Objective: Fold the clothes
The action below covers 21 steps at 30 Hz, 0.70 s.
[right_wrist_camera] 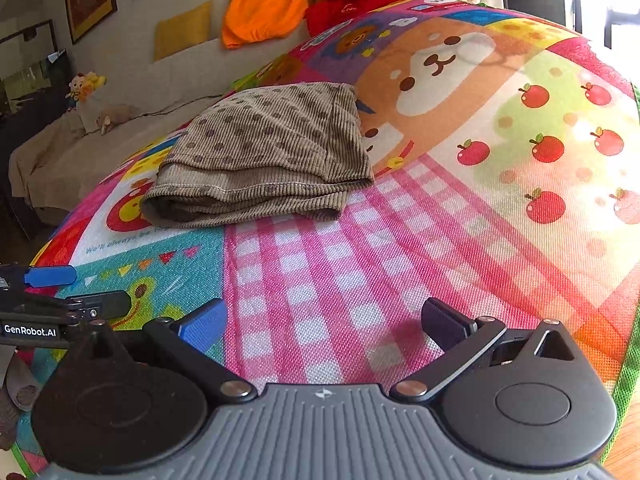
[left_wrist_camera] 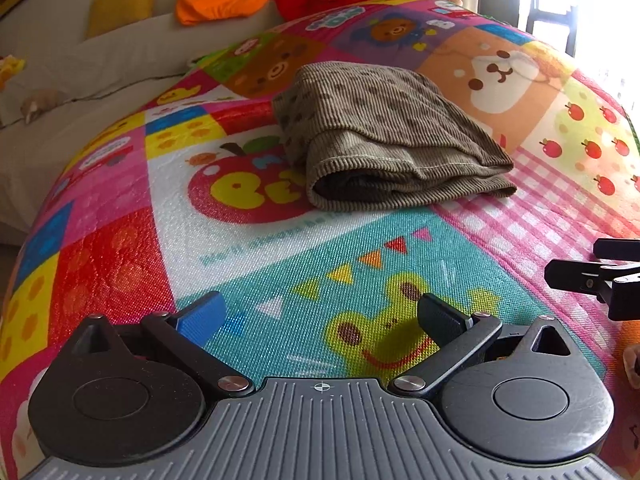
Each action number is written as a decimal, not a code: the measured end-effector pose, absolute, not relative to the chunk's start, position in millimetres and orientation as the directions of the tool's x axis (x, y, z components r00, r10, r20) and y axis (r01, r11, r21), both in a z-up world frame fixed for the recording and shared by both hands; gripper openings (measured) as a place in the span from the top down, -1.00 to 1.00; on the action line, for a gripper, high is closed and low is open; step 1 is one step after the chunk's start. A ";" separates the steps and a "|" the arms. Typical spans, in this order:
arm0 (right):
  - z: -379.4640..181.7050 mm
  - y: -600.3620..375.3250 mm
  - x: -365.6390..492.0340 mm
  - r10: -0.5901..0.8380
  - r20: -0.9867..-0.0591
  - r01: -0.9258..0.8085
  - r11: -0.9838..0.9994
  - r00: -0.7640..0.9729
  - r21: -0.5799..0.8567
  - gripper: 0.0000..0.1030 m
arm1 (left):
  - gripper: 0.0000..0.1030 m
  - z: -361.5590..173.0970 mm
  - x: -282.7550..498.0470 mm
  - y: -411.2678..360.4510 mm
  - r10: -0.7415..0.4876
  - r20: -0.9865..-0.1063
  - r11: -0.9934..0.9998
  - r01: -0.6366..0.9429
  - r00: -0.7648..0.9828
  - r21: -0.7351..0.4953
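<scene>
Gaping wide, both grippers' fingers (left_wrist_camera: 202,314) hold nothing

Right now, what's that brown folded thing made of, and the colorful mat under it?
The brown garment looks like corduroy: soft, matte, with fine ribs, darker dots and a stitched hem. The play mat seems to be foam or plastic, judging by its slight sheen and woven-looking embossed texture.

Left gripper (right_wrist_camera: 100,292) body label: "GenRobot.AI", white on black.
Play mat (right_wrist_camera: 400,260) white panel: teal line, "We'll always be", remainder blurred.
Mat apple motif: yellow letters, partly covered, unreadable.
</scene>
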State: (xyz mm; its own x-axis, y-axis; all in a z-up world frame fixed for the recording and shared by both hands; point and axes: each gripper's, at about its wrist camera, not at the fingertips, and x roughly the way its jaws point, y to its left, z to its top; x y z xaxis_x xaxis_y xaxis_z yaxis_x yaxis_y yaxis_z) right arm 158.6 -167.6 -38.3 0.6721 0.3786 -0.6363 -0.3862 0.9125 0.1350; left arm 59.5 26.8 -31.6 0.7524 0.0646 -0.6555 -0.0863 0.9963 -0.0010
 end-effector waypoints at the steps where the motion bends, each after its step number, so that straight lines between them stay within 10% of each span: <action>1: -38.4 -166.7 158.5 0.375 -0.638 -0.386 0.913 0.673 0.129 -1.00 | -1.00 -31.6 59.4 26.7 0.065 -0.656 0.996 -0.087 0.752 -0.001; 21: -38.5 -165.9 158.0 0.368 -0.641 -0.384 0.915 0.674 0.122 -1.00 | -1.00 -31.5 59.0 27.4 0.061 -0.657 0.997 -0.080 0.752 0.001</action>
State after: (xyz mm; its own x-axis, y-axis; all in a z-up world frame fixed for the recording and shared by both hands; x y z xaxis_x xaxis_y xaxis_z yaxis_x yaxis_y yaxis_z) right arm 158.0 -165.9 -38.5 0.6738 0.3679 -0.6408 -0.3839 0.9153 0.1217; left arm 59.0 27.4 -31.5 0.7517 0.0613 -0.6567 -0.0801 0.9968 0.0014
